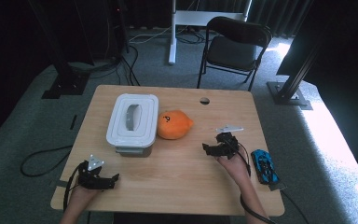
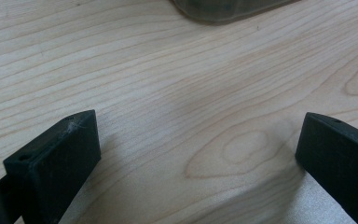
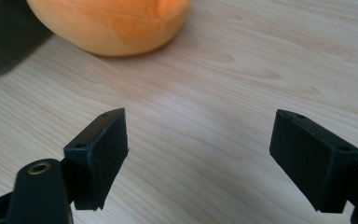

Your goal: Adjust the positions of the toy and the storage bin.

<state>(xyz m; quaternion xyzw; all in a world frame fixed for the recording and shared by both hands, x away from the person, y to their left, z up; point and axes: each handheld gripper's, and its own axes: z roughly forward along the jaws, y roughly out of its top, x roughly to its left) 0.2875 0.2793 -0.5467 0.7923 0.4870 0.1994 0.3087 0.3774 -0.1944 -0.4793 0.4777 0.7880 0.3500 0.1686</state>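
Your right tool point(image 3: 198, 158) is wide apart and holds nothing. The orange toy point(image 3: 109, 23) sits just ahead of it on the tabletop point(image 3: 261, 56). I think you are reaching; go closer, then squeeze. Your left tool point(image 2: 193, 158) is apart too.

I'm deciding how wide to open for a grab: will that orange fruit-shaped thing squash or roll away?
The orange fruit looks like a soft plush, so it would probably give under the jaws and weigh little. Its rounded body with one pointed end suggests it might rock or turn if nudged. The right gripper points at it, jaws open, nothing between them.
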